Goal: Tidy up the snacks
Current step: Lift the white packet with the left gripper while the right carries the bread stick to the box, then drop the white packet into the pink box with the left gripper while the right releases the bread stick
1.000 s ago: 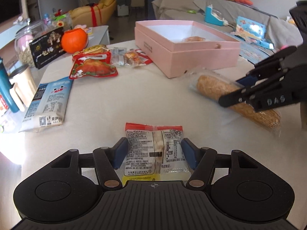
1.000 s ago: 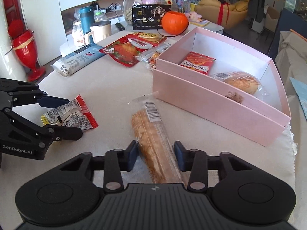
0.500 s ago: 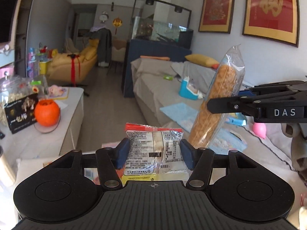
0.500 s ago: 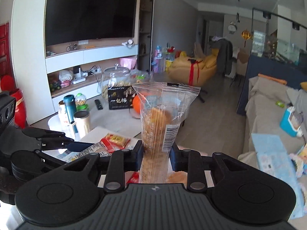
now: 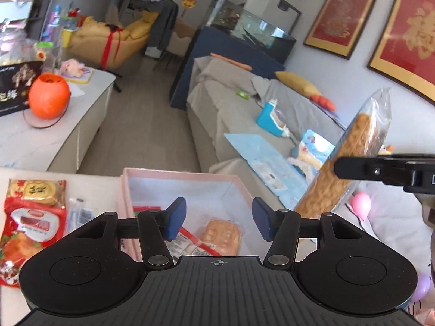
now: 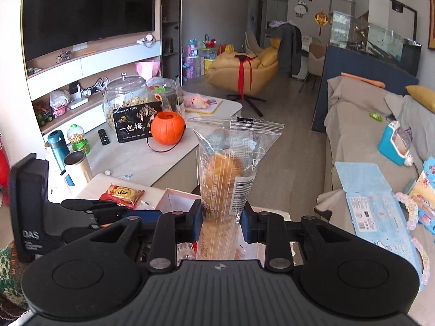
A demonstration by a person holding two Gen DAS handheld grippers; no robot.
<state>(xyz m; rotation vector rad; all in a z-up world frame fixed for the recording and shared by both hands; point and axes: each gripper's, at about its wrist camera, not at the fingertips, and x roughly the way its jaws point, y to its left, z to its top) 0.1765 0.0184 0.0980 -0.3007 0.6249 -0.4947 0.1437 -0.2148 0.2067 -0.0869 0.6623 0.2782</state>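
Left gripper agape, empty; right gripper clamping bread packet.

Rt tongs clamp upright bread pkg w/ blue pads.

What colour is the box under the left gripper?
Pale pink, white inside. The box shows best in the left wrist view.
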